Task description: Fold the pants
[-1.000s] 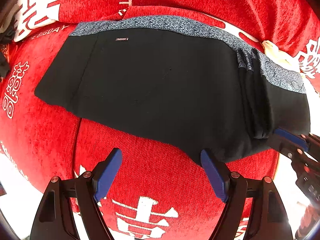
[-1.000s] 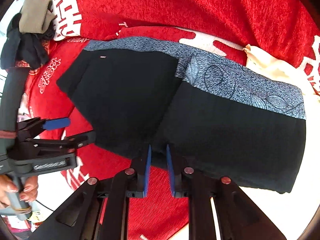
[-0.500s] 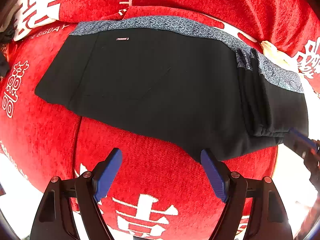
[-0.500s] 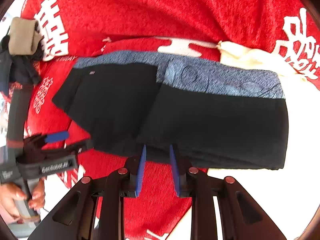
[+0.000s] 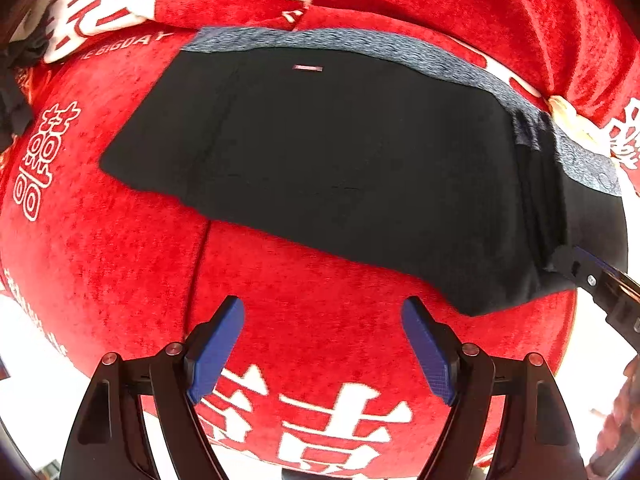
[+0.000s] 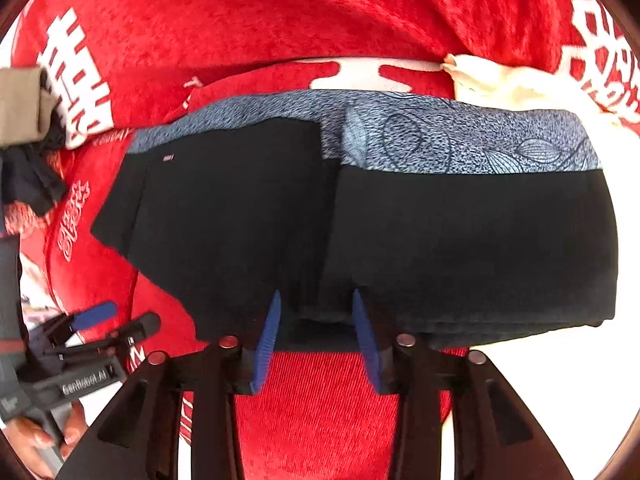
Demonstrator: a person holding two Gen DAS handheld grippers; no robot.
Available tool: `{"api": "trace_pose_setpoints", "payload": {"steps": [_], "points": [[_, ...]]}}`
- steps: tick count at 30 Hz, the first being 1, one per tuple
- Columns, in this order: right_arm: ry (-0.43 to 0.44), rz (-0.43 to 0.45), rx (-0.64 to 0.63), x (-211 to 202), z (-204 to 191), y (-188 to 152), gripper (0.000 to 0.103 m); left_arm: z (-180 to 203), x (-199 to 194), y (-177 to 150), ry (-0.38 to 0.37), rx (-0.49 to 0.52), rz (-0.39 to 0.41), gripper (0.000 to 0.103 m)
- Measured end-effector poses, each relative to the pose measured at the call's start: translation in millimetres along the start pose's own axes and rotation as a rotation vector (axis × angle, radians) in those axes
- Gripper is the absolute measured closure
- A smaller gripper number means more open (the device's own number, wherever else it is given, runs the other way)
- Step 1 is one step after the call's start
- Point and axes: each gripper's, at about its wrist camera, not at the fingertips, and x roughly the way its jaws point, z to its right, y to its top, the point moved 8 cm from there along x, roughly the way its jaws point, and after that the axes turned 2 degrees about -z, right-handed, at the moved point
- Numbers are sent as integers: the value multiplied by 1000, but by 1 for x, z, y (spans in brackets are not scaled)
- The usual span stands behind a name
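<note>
Left tongs (image 5: 322,344) gape wide over red cloth (image 5: 120,260); right tongs (image 6: 316,332) half-open astride pants (image 6: 460,240) edge

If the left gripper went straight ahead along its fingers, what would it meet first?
Most likely the red cover just ahead of the open left gripper, before the near hem of the black pants beyond. Depth is hard to judge in this fisheye view.

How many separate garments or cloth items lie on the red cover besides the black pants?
3: a cream cloth behind the pants' right end, a tan folded piece at far left, a dark garment beneath it. More may be hidden.
</note>
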Motion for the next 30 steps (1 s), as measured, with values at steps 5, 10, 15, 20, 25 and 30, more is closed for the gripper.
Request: {"api": "trace_pose_setpoints", "payload": {"steps": [5,10,15,20,25,30], "points": [[-9,-54,-29,0,-5,-12,59,-16,4,-4,-49,-51,-12,0],[-67,-67,-88,-5,-17,-20,59,-31,11,-7,-57,-90,-22,0],[-76,-61,-170,-9,-42,-19,47,-46,17,-10,-64,-126,-34,0],[-70,-56,-223,-5,-66,-15,46,-67,22,-8,-75,-154,-37,0],[-78,-51,-212,5,-72,-8,45,-89,30,-7,-112,-146,-74,0],[-71,-127,-147,30,-63,-15,40,-124,26,10,-129,-170,-24,0]]}}
